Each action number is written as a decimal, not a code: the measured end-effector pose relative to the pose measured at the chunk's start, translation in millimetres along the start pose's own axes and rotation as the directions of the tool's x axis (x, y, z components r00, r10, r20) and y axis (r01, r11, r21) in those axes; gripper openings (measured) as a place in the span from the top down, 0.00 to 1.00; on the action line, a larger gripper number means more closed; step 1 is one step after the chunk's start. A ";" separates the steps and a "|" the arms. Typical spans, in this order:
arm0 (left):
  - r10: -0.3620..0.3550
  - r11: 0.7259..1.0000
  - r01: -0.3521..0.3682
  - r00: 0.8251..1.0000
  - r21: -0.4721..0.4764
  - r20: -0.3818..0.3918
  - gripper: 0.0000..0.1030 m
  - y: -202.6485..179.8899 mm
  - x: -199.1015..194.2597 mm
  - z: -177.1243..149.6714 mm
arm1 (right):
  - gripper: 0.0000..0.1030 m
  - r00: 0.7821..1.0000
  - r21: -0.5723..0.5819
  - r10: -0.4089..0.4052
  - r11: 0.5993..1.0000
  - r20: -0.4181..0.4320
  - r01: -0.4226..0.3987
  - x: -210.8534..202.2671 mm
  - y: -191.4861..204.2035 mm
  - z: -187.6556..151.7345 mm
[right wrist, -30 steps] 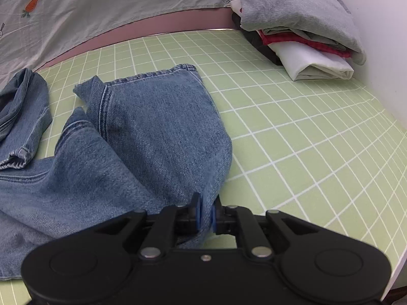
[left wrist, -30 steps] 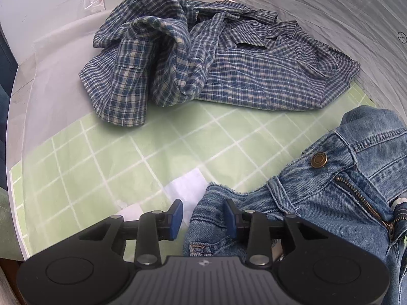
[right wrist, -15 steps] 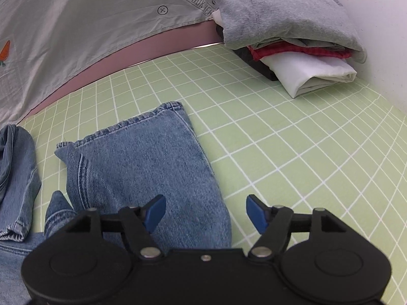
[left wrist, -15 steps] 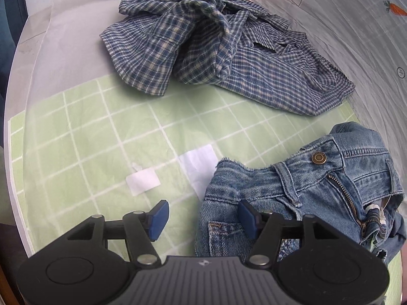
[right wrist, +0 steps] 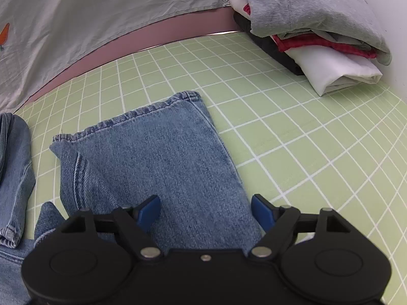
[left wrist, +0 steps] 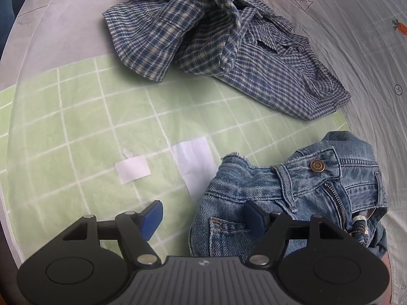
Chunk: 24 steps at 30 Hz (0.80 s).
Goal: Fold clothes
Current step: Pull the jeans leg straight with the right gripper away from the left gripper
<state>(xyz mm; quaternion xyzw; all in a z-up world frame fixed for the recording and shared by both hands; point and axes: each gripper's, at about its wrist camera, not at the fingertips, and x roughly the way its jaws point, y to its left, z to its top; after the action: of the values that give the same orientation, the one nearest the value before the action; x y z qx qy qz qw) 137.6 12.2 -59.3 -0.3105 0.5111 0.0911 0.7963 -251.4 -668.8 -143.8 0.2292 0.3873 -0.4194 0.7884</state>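
Both grippers wide and empty, jeans released on the mat.

Your left gripper point(left wrist: 202, 216) has just been opening; its jaws stand wide and hold nothing, w/ the waistband corner of the jeans point(left wrist: 292, 198) under the right pad, not pressed. Your right gripper point(right wrist: 206, 209) also just opened; the jeans leg point(right wrist: 162, 150) lies flat between the pads, hem toward the far edge of the green grid mat point(right wrist: 305, 127). I think next is a new grip for the fold: take waistband and hem by the edges, lift both together, keep the denim flat. The plaid shirt point(left wrist: 216, 48) waits at the mat's far left corner, the folded stack point(right wrist: 318, 30) at its far right corner.
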 end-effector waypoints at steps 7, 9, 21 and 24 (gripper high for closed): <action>0.002 0.998 -0.005 0.999 0.061 0.050 0.79 -17.3 -2.9 0.5 | 0.94 0.999 0.018 0.023 1.000 0.049 -0.024 -11.9 -6.7 7.5; 0.030 0.996 -0.037 0.997 0.081 0.077 0.81 -23.5 -4.3 1.7 | 0.95 0.994 0.056 -0.003 0.998 0.111 -0.003 -23.5 -11.8 10.3; 0.067 0.996 -0.073 0.992 0.053 0.108 0.82 -17.0 -4.0 16.8 | 0.95 0.933 0.264 -0.243 0.949 0.265 0.173 -81.5 -72.8 17.2; 0.063 0.996 -0.069 0.992 0.055 0.111 0.82 -16.5 -5.1 16.2 | 0.95 0.955 0.265 -0.267 0.937 0.129 0.226 -55.8 -79.3 -6.7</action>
<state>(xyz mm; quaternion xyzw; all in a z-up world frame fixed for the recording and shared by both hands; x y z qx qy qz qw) 155.1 9.6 -43.7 -0.2646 0.4794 0.1192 0.8282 -340.2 -680.3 -105.9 0.2401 0.2921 -0.5775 0.7235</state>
